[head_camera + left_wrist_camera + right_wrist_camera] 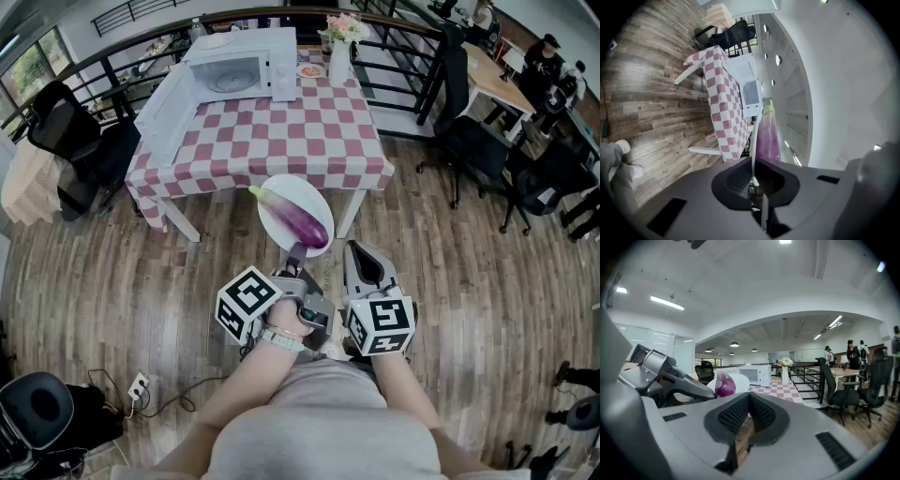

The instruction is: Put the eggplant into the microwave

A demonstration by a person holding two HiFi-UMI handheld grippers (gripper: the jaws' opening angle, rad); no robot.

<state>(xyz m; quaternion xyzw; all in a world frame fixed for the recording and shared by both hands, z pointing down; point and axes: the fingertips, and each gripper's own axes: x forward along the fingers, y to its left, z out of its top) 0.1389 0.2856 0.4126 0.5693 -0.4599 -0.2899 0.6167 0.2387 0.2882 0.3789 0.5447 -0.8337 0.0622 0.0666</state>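
Bright, even indoor light. Strip light (667, 302) upper left of right gripper view, slight glare; daylight from window (26, 70) upper left, head view. Shadows soft. Gripper views: heavy fisheye, black vignette corners, fg soft.

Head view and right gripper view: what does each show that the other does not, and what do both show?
Only the head view: the black-and-white marker cubes on the tools and the white socket strip on the floor. Only the right gripper view: the long ceiling lights. Both: the purple eggplant on the white round plate held by the left tool, the white microwave and the red-and-white checked table.
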